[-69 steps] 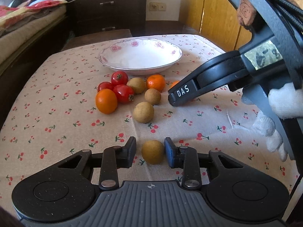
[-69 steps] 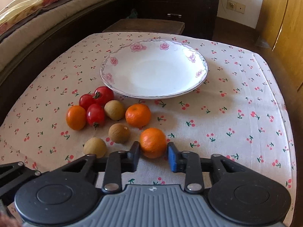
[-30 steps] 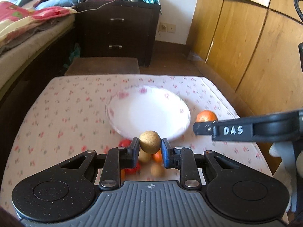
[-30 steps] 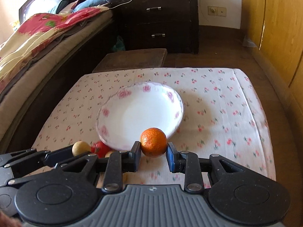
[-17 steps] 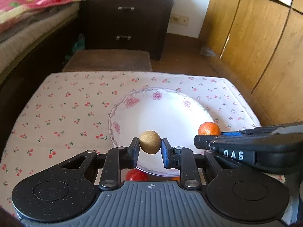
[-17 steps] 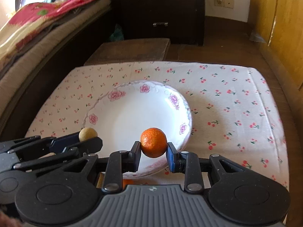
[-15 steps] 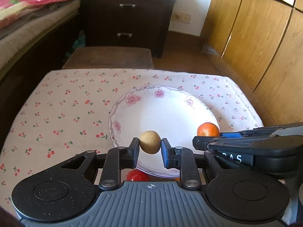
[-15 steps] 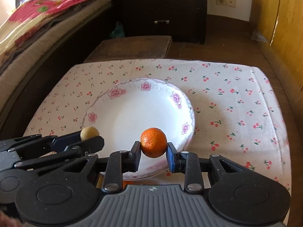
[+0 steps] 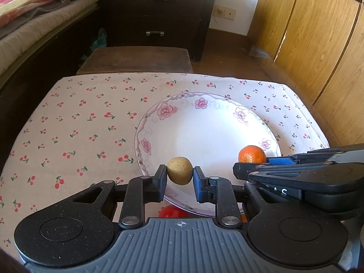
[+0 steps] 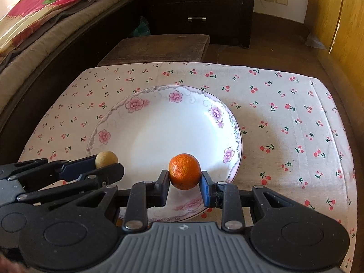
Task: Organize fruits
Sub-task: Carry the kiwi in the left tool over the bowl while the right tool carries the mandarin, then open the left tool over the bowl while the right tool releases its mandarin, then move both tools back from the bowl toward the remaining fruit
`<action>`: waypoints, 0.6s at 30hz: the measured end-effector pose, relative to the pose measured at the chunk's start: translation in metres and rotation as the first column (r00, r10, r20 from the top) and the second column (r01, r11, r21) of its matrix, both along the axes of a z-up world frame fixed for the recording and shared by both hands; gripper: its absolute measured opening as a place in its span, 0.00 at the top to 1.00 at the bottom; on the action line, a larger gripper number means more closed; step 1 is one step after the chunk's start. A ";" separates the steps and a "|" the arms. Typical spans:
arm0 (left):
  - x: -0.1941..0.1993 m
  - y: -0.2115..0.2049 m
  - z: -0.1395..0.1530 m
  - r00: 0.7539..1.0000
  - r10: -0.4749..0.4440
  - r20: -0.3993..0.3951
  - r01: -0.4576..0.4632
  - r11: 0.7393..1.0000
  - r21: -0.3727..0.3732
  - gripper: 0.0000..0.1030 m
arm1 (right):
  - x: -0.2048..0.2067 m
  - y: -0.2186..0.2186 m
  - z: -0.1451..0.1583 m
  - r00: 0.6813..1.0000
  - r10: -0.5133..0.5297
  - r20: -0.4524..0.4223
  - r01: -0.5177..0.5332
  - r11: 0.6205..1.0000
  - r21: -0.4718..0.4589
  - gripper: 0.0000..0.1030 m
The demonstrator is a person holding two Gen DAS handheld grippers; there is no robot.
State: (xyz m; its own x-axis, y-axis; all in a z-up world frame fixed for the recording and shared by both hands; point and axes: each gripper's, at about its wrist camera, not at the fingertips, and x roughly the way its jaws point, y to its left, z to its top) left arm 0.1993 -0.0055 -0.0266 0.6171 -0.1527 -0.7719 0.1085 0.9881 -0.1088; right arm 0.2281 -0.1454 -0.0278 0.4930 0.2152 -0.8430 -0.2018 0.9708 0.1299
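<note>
The left gripper (image 9: 179,177) was squeezed shut on a small brown fruit (image 9: 179,170). The right gripper (image 10: 184,185) was squeezed shut on a little orange (image 10: 184,171). Both fruits hung in the air above the near side of the white plate (image 10: 159,95) with pink flowers. The plate sat on a cloth (image 10: 284,125) with tiny cherries on it, and nothing lay in the part of it that showed. Something red, maybe a tomato (image 9: 171,211), peeked out on the cloth just under the near rim of the plate.

Each fruit was held at its widest part, one pad on each side. That looked like the best place to hold a round thing, because a ball can pop out if it is pinched near the top or bottom.

Both fruits looked light. The brown fruit seemed to have a dry, rough skin, so it probably would not slip. The orange had a bumpy peel and was likely a bit soft inside, so a hard squeeze could squash it. Both would likely roll once let go, so they should be set down low, near the middle of the plate. The plate looked breakable too, so nothing should bang on it.
</note>
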 end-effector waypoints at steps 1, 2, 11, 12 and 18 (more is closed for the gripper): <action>0.000 0.000 0.000 1.000 0.001 0.001 -0.001 1.000 0.001 0.70 | 0.000 0.001 0.000 1.000 0.000 0.000 0.000 1.000 -0.001 0.70; 0.000 0.000 0.000 1.000 0.001 0.001 -0.001 1.000 0.002 0.70 | 0.000 0.001 0.000 1.000 0.000 0.001 0.000 1.000 -0.002 0.70; -0.001 0.000 0.003 1.000 0.010 0.012 -0.010 1.000 0.010 0.65 | 0.000 0.002 0.004 1.000 -0.005 0.020 0.006 1.000 -0.009 0.70; -0.001 0.000 0.004 1.000 0.012 0.016 -0.012 1.000 0.012 0.63 | 0.000 0.001 0.005 1.000 -0.009 0.021 0.009 1.000 -0.009 0.70; -0.004 -0.001 0.009 0.999 0.019 0.028 -0.019 1.000 0.016 0.58 | -0.003 -0.002 0.010 0.999 -0.019 0.035 0.019 1.000 -0.004 0.70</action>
State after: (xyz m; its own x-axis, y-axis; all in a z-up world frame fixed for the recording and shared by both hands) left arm 0.1956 -0.0060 -0.0179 0.6413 -0.1284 -0.7564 0.0924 0.9917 -0.0900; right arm 0.2254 -0.1469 -0.0177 0.5264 0.2020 -0.8259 -0.1879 0.9750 0.1188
